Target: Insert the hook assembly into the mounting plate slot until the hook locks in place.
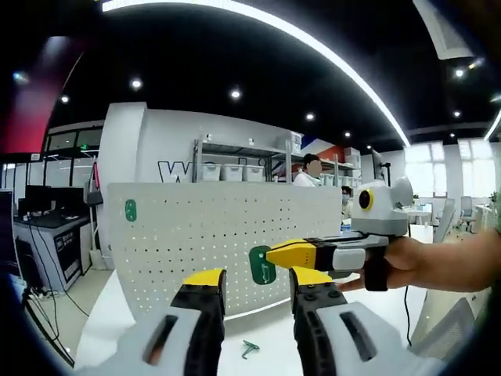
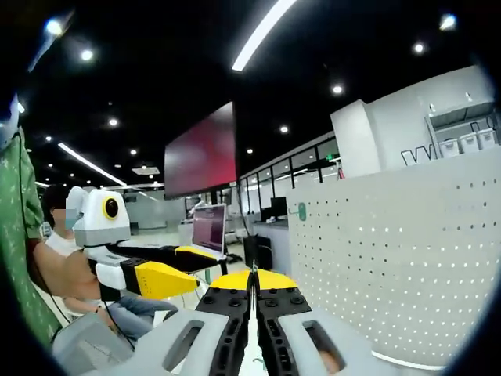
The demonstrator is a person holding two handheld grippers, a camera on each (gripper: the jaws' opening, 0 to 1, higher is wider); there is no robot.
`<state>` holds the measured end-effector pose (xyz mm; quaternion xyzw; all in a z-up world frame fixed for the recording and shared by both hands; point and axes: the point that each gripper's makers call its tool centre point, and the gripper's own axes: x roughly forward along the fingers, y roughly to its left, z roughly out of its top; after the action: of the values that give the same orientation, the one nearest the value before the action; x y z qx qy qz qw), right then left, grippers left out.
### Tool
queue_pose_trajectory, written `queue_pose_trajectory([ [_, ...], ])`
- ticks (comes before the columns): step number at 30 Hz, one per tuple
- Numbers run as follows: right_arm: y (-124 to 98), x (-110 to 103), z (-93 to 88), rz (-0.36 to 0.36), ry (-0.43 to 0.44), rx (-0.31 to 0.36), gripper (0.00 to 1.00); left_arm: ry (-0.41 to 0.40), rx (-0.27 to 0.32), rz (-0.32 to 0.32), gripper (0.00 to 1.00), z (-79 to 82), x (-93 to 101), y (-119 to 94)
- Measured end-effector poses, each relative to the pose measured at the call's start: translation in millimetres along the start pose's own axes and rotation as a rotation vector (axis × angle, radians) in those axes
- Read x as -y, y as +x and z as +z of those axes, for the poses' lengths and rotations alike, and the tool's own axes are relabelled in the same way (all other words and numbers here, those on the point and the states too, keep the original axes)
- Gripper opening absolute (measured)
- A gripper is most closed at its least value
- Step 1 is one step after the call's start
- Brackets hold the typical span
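Hook (image 1: 261, 265) upright against pegboard (image 1: 196, 235), pinched by right gripper (image 1: 270, 255); left gripper (image 1: 256, 279) wide apart

Occlusions and unresolved items

Right tool (image 1: 275, 256) tips cover part of the green hook (image 1: 261, 265); small green part (image 1: 250, 348) on the counter (image 1: 258, 329) is too small to identify.

A white pegboard (image 1: 203, 235) dotted with a regular grid of small holes carries a green hook (image 1: 130, 210) near its upper corner. The right gripper (image 1: 270, 255), yellow-tipped with grey and black body, holds a second green hook (image 1: 261, 265). The left gripper (image 1: 257, 283) has yellow-tipped black jaws. The counter (image 1: 266, 337) is white.
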<state>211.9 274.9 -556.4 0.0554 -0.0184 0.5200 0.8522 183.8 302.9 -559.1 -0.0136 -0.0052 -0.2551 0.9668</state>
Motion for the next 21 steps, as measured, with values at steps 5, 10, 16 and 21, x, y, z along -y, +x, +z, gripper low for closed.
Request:
queue_pose_trajectory([
  [5,1.3,-5.3,6.0,0.005,0.001,0.013,0.00,0.009,0.014,0.003,0.30,5.2,-0.6,0.2],
  [10,3.1,-11.0,10.2,0.009,0.011,0.020,0.00,0.014,0.024,0.012,0.25,8.4,-2.7,0.5],
  [16,3.6,-15.8,13.0,0.014,0.028,0.033,0.00,0.031,0.025,0.023,0.20,9.2,-4.7,0.9],
  [21,4.9,-21.5,14.9,0.021,0.040,0.041,0.00,0.028,0.029,0.026,0.18,10.1,-4.9,0.9],
])
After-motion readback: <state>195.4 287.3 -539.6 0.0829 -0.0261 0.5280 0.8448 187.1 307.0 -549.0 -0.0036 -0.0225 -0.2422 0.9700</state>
